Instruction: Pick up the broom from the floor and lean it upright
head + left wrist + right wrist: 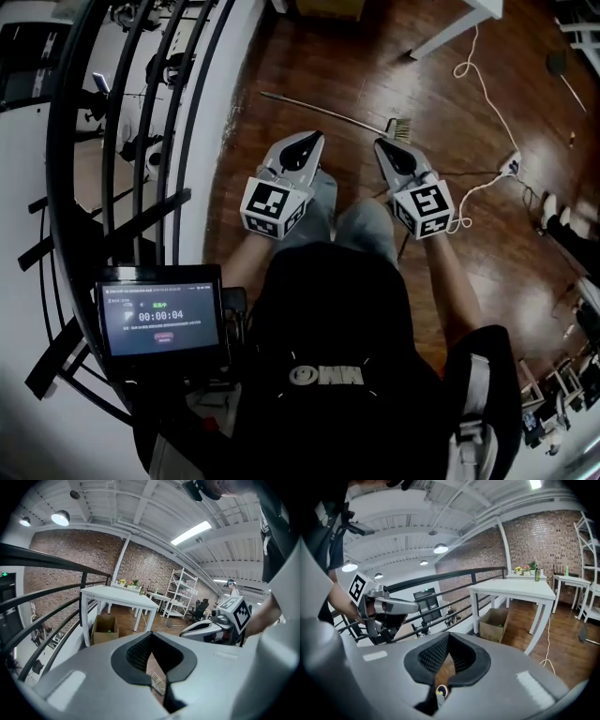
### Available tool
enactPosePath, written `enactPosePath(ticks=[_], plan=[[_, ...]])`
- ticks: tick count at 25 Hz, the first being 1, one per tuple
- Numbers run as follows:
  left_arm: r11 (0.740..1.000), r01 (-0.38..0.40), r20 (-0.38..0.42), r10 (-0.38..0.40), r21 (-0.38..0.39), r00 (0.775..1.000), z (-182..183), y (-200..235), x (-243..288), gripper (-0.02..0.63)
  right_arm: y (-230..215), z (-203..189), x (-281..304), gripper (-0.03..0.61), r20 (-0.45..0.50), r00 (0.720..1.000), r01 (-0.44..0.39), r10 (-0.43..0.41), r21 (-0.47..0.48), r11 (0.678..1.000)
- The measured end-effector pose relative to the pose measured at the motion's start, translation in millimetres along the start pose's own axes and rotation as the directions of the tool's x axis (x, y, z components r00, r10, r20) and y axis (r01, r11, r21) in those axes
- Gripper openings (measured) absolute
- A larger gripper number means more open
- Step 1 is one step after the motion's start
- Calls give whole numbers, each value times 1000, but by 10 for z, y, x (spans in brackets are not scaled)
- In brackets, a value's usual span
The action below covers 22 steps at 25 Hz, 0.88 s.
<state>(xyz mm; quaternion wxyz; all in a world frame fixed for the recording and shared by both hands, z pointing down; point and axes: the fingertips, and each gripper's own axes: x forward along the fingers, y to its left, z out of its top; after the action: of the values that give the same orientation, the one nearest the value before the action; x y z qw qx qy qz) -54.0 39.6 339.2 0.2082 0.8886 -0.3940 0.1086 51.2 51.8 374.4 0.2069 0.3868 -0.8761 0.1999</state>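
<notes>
The broom [328, 111] lies flat on the wooden floor, its thin handle running left and its bristle head [399, 128] to the right. My left gripper [313, 141] is shut and empty, hanging above the floor just short of the handle. Beside it my right gripper [382, 146] is also shut and empty, its tips close to the bristle head. In the left gripper view the closed jaw tips [151, 634] meet, and the bristles [158, 682] show in the gap behind them. The right gripper view shows its own tips [449, 635] together, holding nothing.
A black curved railing [141, 141] runs along the left. A white table [117, 597] with a cardboard box [104, 627] under it stands ahead. A white cable and power strip [511, 167] lie on the floor at the right, near shoes [551, 211]. White shelves [180, 595] stand further back.
</notes>
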Motion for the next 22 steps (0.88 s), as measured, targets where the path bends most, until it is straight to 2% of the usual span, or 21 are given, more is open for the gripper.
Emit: enactPosePath(ticks=[5,6,8,12,14,17,20,22], plan=[[998,3,-38,-5,-63,999,-145,195,237,11,-160,-182,359,5,-176,983,-52,48,-17,998],[997,3,-40,-6,-79,999,-188,219,287,11,-177,-263,441,8,-221,973,-73,65,-27,997],[994,3,-39,-8,-108,999,-286,288,384,11,-186,-434,625,79,-301,948,-120,99,-49,992],[985,-24,-63,14,-168,998,-677,579,648,11,-362,-930,1145,97,-405,905,-180,132,-82,980],[978,-56,-119,32,-200,992,-1062,761,792,11,-491,-1394,1503,131,-478,863,-228,166,-75,971],[962,-119,-205,68,-246,976,-1761,1012,1006,11,-630,-2220,2020,138,-581,781,-313,231,-44,949],[945,-185,-246,117,-271,962,-2480,1402,1379,11,-913,-3006,2626,170,-681,702,-373,208,-102,922],[929,-229,-264,151,-293,953,-2905,1607,1555,11,-1053,-3459,2986,174,-720,674,-402,167,-168,900]])
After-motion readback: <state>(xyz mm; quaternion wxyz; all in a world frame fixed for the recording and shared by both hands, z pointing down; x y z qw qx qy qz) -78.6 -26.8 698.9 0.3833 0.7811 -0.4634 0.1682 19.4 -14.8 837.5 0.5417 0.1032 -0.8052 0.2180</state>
